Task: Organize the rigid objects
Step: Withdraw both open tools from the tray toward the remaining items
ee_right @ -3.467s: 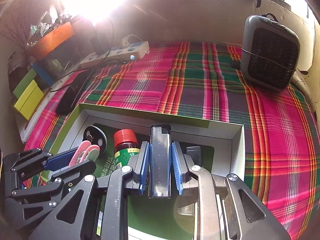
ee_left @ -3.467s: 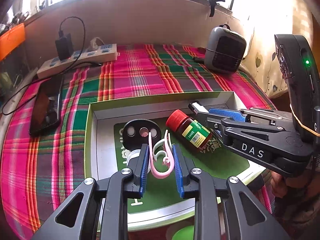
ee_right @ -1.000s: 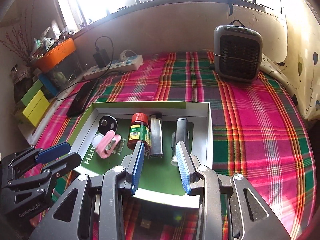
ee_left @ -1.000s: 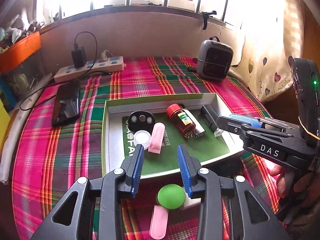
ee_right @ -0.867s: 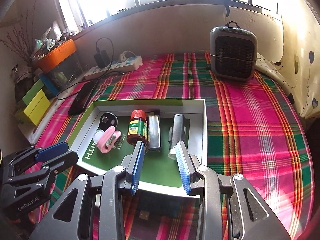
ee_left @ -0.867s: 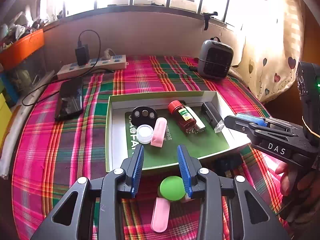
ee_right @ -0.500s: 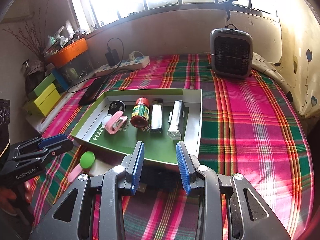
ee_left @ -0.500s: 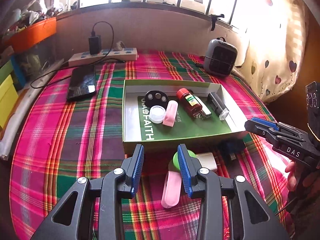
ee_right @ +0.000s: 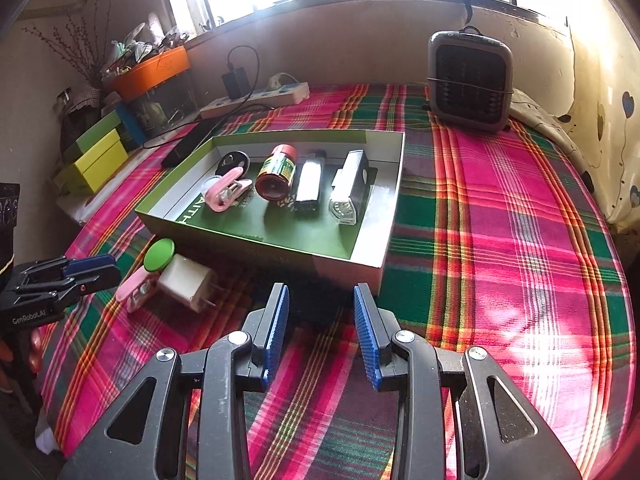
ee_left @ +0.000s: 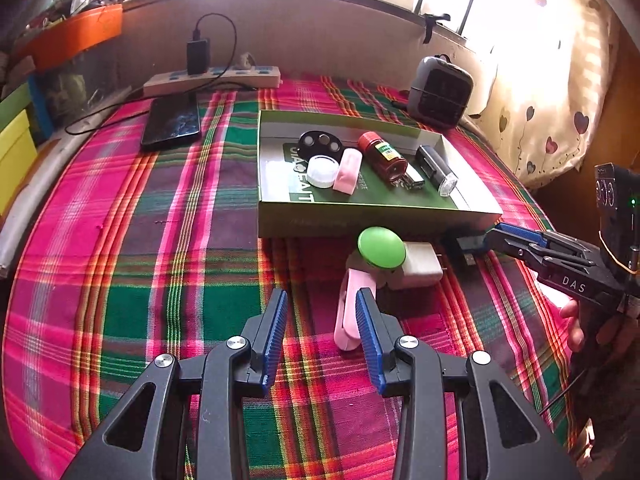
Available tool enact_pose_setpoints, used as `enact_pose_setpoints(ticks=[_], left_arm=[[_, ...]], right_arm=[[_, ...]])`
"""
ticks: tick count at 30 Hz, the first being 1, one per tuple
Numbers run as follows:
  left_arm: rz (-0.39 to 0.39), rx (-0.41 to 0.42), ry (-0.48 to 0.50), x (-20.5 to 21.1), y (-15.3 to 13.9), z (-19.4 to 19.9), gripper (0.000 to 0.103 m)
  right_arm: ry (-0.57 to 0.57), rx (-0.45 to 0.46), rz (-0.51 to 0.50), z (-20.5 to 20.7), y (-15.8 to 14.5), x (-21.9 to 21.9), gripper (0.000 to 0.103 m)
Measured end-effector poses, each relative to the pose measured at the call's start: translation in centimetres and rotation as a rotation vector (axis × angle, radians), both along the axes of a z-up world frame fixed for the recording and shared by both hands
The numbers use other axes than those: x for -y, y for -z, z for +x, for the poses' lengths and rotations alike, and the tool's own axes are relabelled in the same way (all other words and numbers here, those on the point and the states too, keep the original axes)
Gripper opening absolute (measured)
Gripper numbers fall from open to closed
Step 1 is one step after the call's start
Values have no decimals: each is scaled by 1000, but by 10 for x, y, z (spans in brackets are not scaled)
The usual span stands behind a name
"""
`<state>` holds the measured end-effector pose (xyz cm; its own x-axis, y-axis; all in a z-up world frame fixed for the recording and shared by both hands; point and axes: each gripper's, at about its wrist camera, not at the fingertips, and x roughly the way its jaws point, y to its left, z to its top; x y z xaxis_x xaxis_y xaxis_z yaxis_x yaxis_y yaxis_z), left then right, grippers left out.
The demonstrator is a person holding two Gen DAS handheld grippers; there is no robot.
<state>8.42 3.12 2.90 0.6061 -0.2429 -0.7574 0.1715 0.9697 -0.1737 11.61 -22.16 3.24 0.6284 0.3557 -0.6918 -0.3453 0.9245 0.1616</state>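
A green box on the plaid cloth holds a black disc, a white cap, a pink clip, a red-capped bottle, a lighter and a black torch. In front of the box lie a green round lid, a white charger plug, a second pink clip and a black USB plug. My left gripper is open and empty, its right finger beside the loose pink clip. My right gripper is open and empty just before the box's near wall.
A phone and a power strip lie at the back left. A small grey fan heater stands at the back right. Coloured boxes and an orange bin line the left edge. A person's hand holds the right gripper.
The left gripper let go of the pink clip and the right of a black item, both into the box. Both grippers drew back to the near side and sank toward the cloth.
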Motion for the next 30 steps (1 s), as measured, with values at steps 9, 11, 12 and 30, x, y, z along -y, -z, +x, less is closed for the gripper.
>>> enact_pose_setpoints(ticks=[9, 11, 12, 30], left_arm=[[-8, -11, 1, 0, 4, 0, 34], [-13, -14, 0, 0, 5, 1, 34], [-14, -14, 2, 0, 5, 1, 34], [-28, -22, 23, 4, 9, 3, 34]], right_arm=[[-80, -1, -41, 6, 5, -9, 35], [-77, 3, -48, 6, 5, -10, 35], [-81, -6, -43, 7, 6, -10, 35], [-281, -30, -15, -25, 8, -29, 50]])
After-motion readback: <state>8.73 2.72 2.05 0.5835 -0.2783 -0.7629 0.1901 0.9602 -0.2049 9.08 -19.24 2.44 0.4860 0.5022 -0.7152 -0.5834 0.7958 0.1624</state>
